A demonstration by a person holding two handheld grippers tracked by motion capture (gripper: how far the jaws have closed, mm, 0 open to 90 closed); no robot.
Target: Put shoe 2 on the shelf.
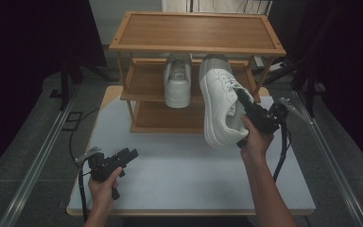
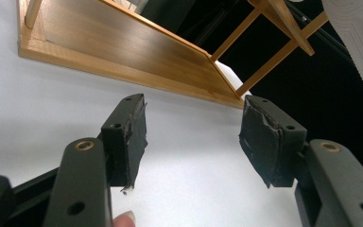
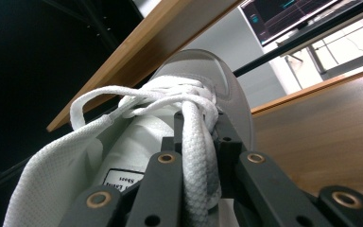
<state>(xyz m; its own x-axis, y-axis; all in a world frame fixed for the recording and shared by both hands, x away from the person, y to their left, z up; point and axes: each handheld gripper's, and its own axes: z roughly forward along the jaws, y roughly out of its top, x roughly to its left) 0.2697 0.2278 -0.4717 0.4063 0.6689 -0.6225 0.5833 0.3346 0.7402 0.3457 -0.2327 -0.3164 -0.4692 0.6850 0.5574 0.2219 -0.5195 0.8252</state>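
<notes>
Tongue label [image 3: 123, 178] inside the white sneaker [image 3: 137, 142] carries dark print, upside down and too small to read. Monitor [image 3: 288, 14] behind the rack shows lines, also illegible.

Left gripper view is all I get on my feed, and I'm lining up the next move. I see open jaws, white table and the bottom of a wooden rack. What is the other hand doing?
Observer: The right gripper holds a white shoe up in front of the rack's middle shelf.
Operator: Where is it gripped?
Observer: At the tongue, with a lace pinched between the jaws.
Operator: Anything on the rack already?
Observer: A second white shoe sits on the middle shelf, heel toward us.
Operator: And the top shelf?
Observer: The top shelf is bare.
</notes>
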